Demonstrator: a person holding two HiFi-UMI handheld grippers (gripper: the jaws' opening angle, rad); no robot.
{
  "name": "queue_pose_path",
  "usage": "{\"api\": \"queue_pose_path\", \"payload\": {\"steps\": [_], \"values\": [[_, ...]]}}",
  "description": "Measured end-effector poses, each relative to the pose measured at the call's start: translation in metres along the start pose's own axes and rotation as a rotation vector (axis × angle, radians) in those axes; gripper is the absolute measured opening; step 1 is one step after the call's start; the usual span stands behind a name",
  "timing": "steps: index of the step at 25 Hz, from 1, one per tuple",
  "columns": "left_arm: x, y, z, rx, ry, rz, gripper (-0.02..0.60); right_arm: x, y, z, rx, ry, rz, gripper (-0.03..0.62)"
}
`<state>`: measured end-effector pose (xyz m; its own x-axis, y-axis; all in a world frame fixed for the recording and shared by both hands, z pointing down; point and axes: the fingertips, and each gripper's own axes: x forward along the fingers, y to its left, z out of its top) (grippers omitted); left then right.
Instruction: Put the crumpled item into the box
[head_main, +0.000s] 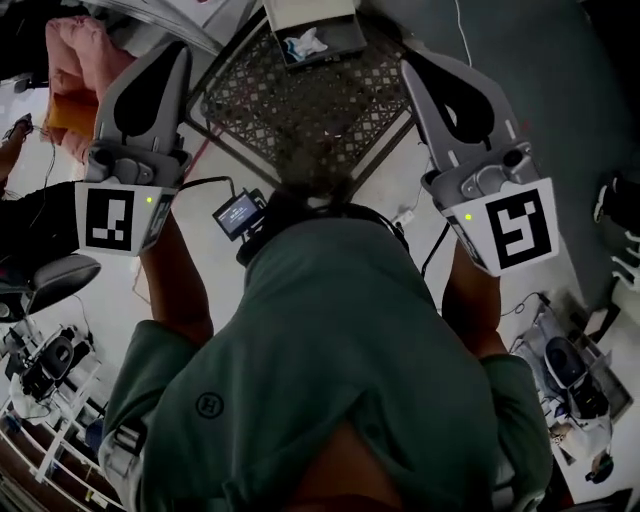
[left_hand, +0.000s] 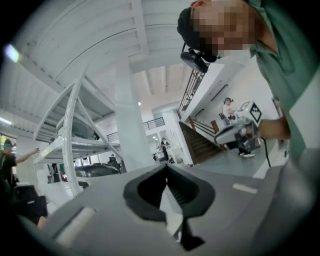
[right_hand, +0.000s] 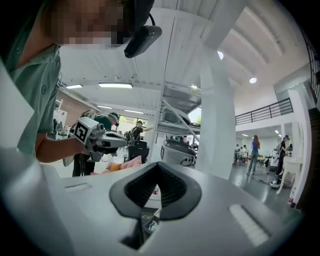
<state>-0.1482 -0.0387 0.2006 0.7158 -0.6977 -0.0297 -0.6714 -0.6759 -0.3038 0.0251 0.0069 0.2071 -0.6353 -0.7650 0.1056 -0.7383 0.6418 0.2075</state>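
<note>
The crumpled item (head_main: 304, 44), white with a touch of blue, lies inside the box (head_main: 340, 42), which sits at the far edge of the table (head_main: 300, 110) with the metal lattice top. Both are ahead of the jaws and between the two pairs, well apart from either. The left gripper (head_main: 177, 52) points out level across the room, its jaws closed tip to tip with nothing between them. The right gripper (head_main: 413, 66) is the same, its jaws shut together and empty, and through the gap under its tips a bit of the lattice and the box shows below. The grippers are held well apart, one on either side of the head of the person in the green shirt (head_main: 340, 340). To the outer side of the left jaws lies a pink cushion (head_main: 85, 55).
</note>
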Motion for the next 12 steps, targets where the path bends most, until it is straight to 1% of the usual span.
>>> {"api": "queue_pose_path", "payload": {"steps": [3, 7, 12], "values": [[-0.022, -0.002, 0.022, 0.027, -0.006, 0.029, 0.005, -0.010, 0.008, 0.017, -0.016, -0.019, 0.014, 0.005], [-0.035, -0.002, 0.023, 0.051, 0.004, 0.071, 0.004, -0.006, 0.008, 0.017, -0.028, -0.037, 0.042, 0.005], [-0.054, -0.005, 0.031, 0.071, 0.021, 0.091, 0.005, -0.011, 0.014, 0.022, -0.033, -0.045, 0.054, 0.005]]}}
